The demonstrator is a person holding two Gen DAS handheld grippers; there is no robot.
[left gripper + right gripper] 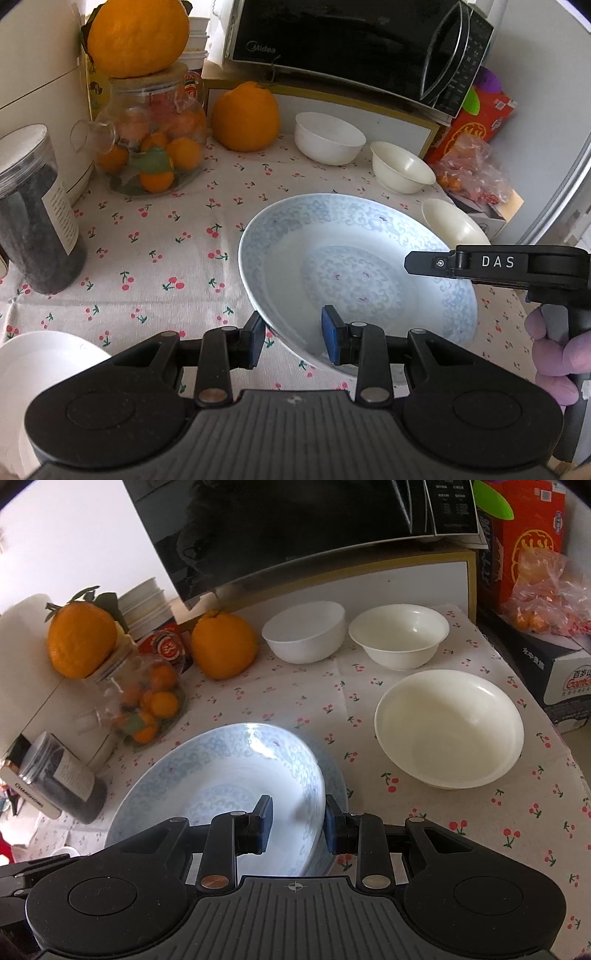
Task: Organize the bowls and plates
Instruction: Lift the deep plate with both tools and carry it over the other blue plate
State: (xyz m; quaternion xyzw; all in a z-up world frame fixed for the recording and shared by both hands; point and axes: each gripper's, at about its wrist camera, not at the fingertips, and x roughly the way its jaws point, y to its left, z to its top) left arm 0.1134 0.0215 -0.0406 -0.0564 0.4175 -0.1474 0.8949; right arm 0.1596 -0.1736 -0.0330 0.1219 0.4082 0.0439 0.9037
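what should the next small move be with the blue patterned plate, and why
Probably lower it level until it rests flat. Both the left gripper and the right gripper clamp opposite rims of the blue patterned plate, which hangs tilted above the cherry-print tablecloth, clear of the cream bowl.

A black microwave point(343, 48), two large oranges point(244, 117), a fruit-filled glass jar point(155, 147), a dark canister point(33, 214).
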